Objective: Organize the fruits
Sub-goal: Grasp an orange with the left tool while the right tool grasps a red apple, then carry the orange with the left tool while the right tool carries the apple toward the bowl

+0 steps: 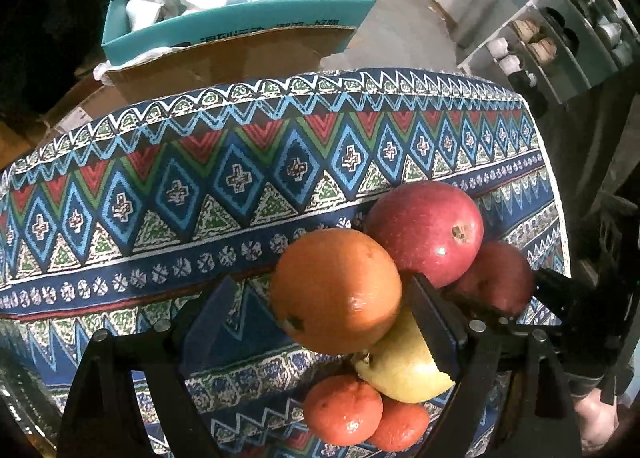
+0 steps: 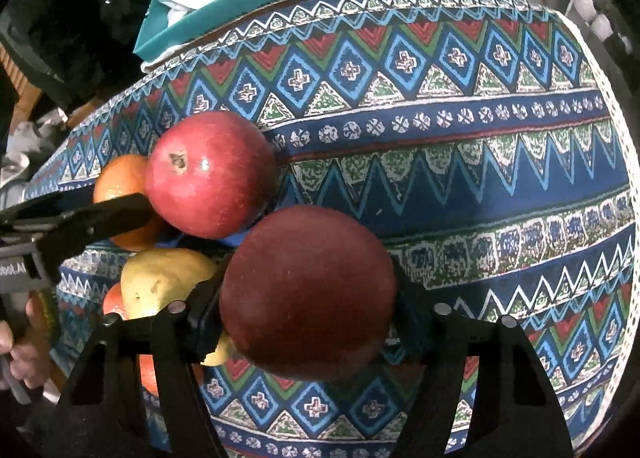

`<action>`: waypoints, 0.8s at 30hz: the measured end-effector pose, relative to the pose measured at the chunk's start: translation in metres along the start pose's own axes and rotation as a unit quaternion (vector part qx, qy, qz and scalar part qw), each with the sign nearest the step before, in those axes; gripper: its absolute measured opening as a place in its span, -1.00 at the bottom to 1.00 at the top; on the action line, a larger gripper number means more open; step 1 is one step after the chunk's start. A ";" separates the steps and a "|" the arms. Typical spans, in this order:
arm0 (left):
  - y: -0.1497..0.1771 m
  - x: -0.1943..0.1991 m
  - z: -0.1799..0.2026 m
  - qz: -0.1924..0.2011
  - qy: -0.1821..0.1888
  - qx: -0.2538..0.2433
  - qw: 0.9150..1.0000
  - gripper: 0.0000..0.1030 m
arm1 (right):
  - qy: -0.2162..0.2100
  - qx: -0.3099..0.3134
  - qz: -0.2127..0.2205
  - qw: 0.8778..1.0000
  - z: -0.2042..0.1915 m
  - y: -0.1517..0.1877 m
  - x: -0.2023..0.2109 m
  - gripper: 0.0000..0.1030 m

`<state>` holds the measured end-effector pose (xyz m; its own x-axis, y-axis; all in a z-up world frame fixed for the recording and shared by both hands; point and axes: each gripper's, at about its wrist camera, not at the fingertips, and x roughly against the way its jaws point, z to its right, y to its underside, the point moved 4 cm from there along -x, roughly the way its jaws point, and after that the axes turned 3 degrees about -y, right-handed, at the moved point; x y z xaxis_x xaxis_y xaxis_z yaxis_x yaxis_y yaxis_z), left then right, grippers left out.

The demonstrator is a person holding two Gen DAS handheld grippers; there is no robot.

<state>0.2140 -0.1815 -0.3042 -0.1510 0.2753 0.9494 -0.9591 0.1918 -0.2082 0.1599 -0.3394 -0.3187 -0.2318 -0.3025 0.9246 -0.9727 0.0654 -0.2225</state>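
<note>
Clamping the dark red apple (image 2: 308, 294) at the lower centre of the right wrist view, the right gripper (image 2: 308, 322) has its pads pressed on both flanks of the fruit; the left gripper (image 1: 320, 322), seen in its own view, stands with jaws apart around the orange (image 1: 335, 290), one finger clear on the left and the other wedged between orange and yellow pear (image 1: 404, 366), so nothing is held there yet. All the fruit sits in one tight cluster on the patterned tablecloth (image 2: 480, 162): a brighter red apple (image 2: 210, 174) lies above and left of the gripped one, seemingly touching it, with the pear below it, and two small tangerines (image 1: 344, 408) at the bottom of the left view. Lifting the gripped apple could nudge its neighbour, which may roll across the cloth towards the table edge; closing the left jaws might squeeze the pear as well as the orange, bruising it or scattering the pile; the smooth, round apple could also slip from narrow pads.
</note>
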 end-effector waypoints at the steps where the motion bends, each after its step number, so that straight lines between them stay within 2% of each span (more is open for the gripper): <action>1: 0.000 -0.001 0.000 0.000 0.004 0.000 1.000 0.72 | -0.001 -0.001 0.002 1.000 0.000 0.000 0.000 0.36; 2: 0.001 -0.002 0.000 -0.001 0.008 -0.003 1.000 0.69 | 0.000 -0.001 0.004 1.000 0.001 0.000 0.001 0.36; 6: 0.006 -0.009 0.005 -0.017 0.035 -0.009 0.999 0.32 | 0.019 0.010 0.011 1.000 0.004 -0.001 0.006 0.36; 7: 0.007 -0.008 0.007 -0.016 0.036 -0.011 0.999 0.29 | 0.021 0.012 0.013 1.000 0.004 -0.001 0.007 0.36; 12: 0.008 -0.006 0.011 -0.005 0.015 -0.029 0.999 0.28 | 0.033 0.032 0.025 0.999 -0.003 -0.004 0.015 0.36; 17: 0.013 0.000 0.011 0.012 -0.023 -0.055 0.998 0.27 | 0.051 0.059 0.040 0.996 -0.014 -0.005 0.025 0.36; 24: 0.015 0.021 0.006 0.043 -0.047 -0.069 0.996 0.27 | 0.061 0.085 0.062 0.993 -0.028 -0.008 0.044 0.36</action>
<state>0.1952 -0.1782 -0.2863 -0.2599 0.2082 0.9429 -0.9002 0.3012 -0.3146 0.1573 -0.3267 -0.2678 -0.3590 -0.1844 0.9149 -0.9239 -0.0691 -0.3765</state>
